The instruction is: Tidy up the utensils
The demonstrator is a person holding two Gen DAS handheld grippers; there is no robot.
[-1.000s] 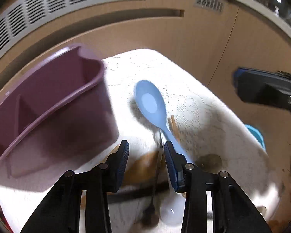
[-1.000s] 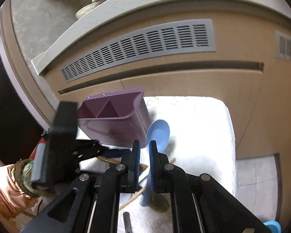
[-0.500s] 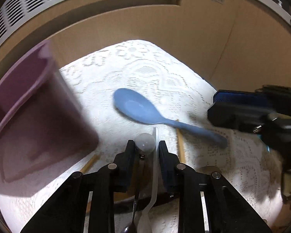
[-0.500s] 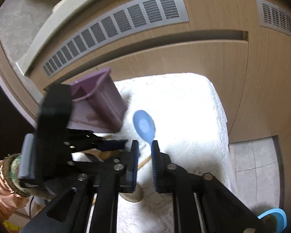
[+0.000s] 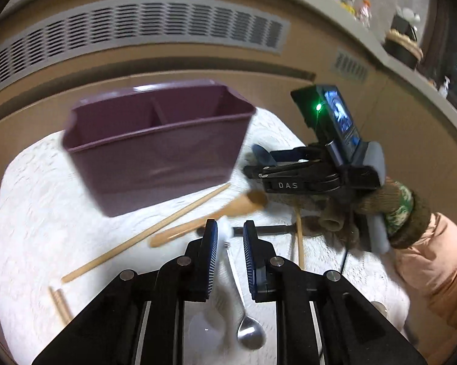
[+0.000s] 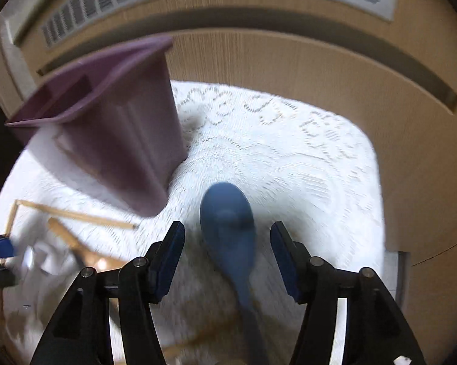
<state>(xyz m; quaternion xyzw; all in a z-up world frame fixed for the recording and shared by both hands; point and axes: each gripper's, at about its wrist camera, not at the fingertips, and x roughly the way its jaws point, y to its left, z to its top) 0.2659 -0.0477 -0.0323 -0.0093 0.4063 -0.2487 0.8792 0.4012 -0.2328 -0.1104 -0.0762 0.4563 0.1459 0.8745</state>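
Toward the far edge of the table (image 5: 30, 213), in the left wrist view, stands the purple holder (image 5: 155, 149), upright, its divided compartments open at the top and empty as far as they show. On the lace cloth in front of it, nearer the middle, lie a pair of loose chopsticks (image 5: 143, 237) and a wooden spoon (image 5: 210, 216), not yet sorted. The left gripper (image 5: 230, 234) tilts down over the near edge. Its jaws have just been closing and stand nearly together, with the handles of a white plastic spoon (image 5: 204, 331) and a metal spoon (image 5: 251, 334) between them, bowls hanging back toward the camera. Both look pinched and carried, probably so they can go into the holder in one trip, though how firmly the pads press the metal one is unclear. At the right edge a gloved hand (image 5: 380, 210) in a peach sleeve (image 5: 435, 258) holds the right gripper (image 5: 254, 162) pointed in across the cloth, low over the table.

Seen from the right wrist, the blue spoon (image 6: 228, 219) lies on the cloth near the middle of the table, bowl toward the far edge, handle running back under the camera. The right gripper's jaws have just been opening; they stand well apart on either side of the spoon's bowl and touch nothing. That straddling pose, angled steeply down, suits a grab lower on the spoon. The holder sits by the far left corner, just beside the spoon's bowl. Motion blur softens everything.
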